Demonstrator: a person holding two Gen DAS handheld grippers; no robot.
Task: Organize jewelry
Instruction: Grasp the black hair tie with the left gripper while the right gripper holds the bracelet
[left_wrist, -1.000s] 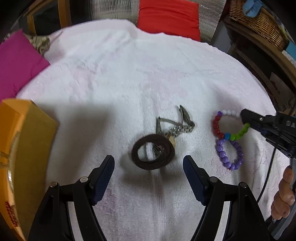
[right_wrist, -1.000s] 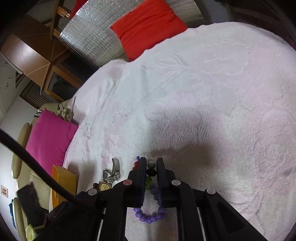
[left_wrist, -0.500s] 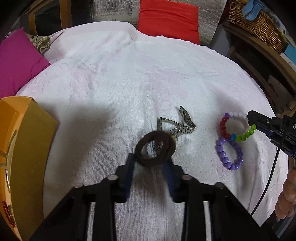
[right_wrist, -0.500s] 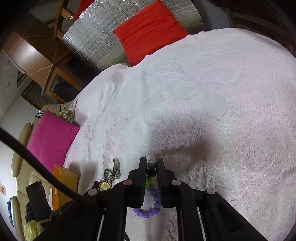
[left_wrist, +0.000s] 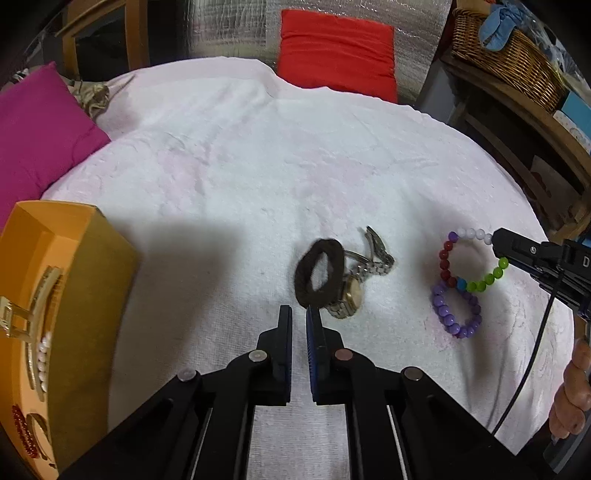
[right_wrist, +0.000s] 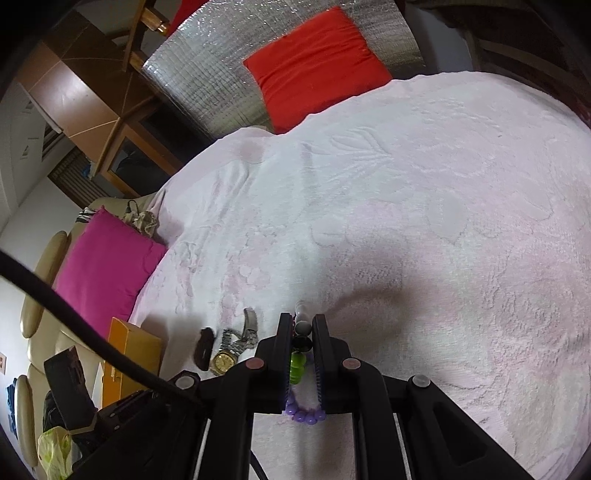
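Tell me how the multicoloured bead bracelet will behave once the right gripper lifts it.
Probably floppy: the bead bracelet lies twisted into a figure-eight on the white towel, so it should dangle. The round beads look smooth and might slip or roll between the pads of the right gripper, which pinches only a few.

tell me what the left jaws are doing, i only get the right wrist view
observer: The left gripper has its jaws shut on the lower edge of the hair tie, which stands tilted up against the watch.
operator: is my bracelet one plain loop
observer: No. The bracelet is twisted into a figure eight. The right gripper pinches the upper loop where white beads meet green, and the purple loop lies on the towel.
operator: anything in the orange box yet
observer: Yes. The box is open on top, with a gold clip and pearls inside.
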